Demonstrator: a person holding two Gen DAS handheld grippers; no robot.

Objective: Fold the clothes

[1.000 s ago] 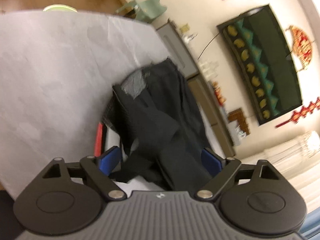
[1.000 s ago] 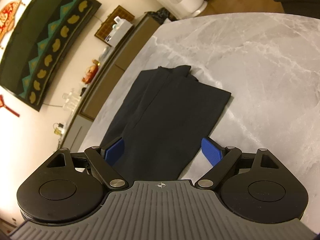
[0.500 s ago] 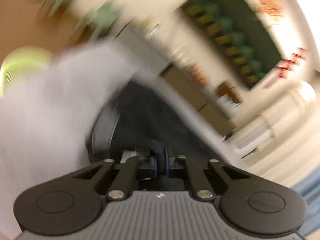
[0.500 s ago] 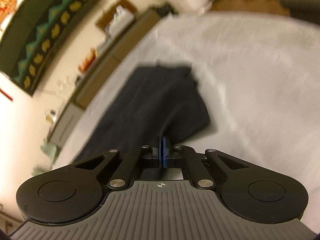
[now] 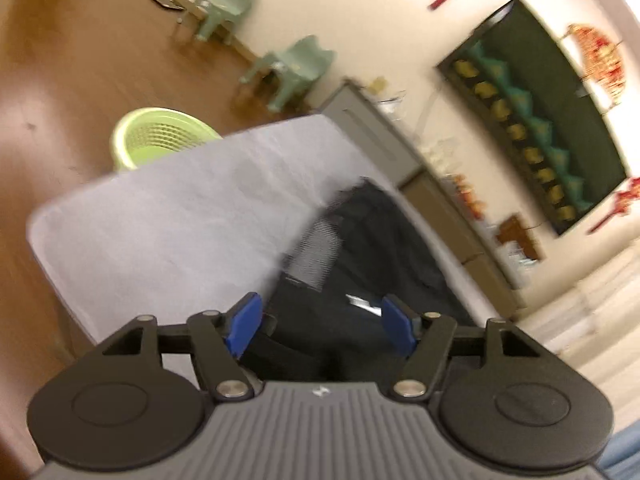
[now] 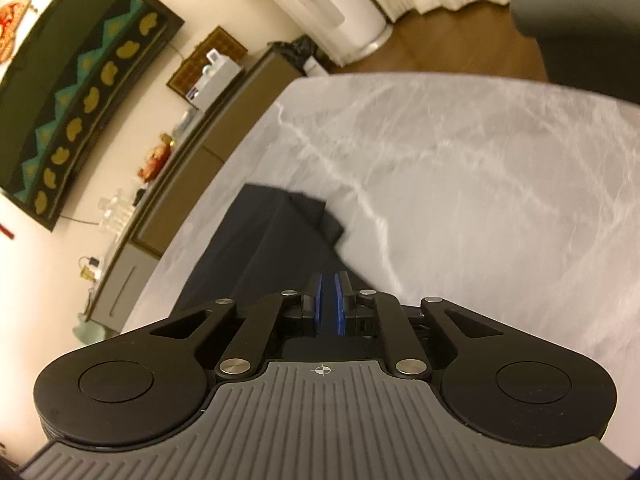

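While the dark trousers (image 6: 256, 256) lie half folded on the marble table (image 6: 480, 184), you are between grips.

Your left gripper (image 5: 320, 326) has its fingers well apart — they have just been opening, cloth lying between them but not pinched; your right gripper (image 6: 328, 304) shows a narrow gap, also just opening, and whether it pinches cloth you cannot tell. In the right view the trousers run from the fingers toward 11 o'clock, the hem near the far table edge. Next, I judge, you need a fresh pinch on both near corners and an even lift. Open tabletop spreads from 12 to 3 o'clock — the green basket (image 5: 156, 140) sits beyond the edge at 10 in the left view.
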